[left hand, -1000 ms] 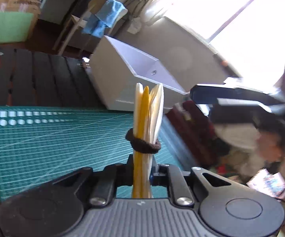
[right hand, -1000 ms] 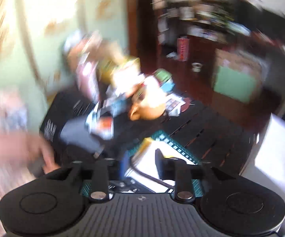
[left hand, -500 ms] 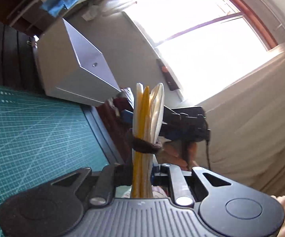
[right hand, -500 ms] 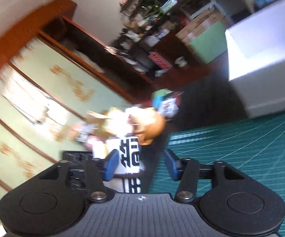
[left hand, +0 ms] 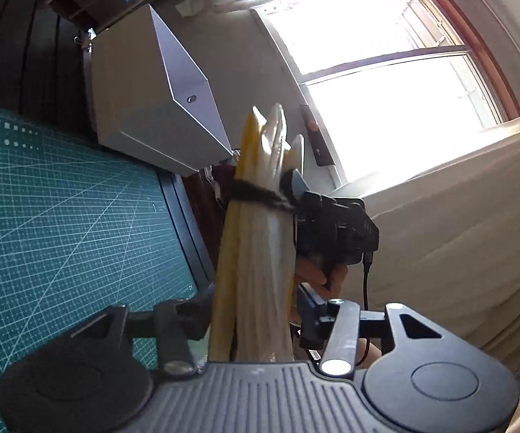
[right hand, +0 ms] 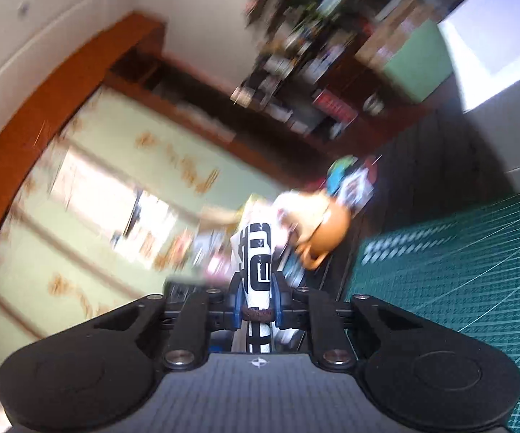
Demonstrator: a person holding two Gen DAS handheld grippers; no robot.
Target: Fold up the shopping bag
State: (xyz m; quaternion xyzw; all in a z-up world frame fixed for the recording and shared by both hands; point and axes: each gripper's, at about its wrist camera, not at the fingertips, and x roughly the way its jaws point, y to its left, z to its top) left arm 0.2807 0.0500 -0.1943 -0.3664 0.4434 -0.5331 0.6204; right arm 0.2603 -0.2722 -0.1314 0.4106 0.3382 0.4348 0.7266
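Left wrist view, green mat (left hand: 61, 216): broad flat room lower left; its right edge runs just beside the bundle.
White box (left hand: 144, 108): at the mat's far edge, apart from the bag.
Shopping bag (left hand: 256, 252): slim folded bundle, held in the air.
Left gripper (left hand: 252, 321): clamped half a second ago, now spread, bundle loose between.
Right gripper (right hand: 256, 299): gaping before, now clenched on the bag; likely a handover.
Dark band (left hand: 256, 195): wraps the bundle; folding looks done.
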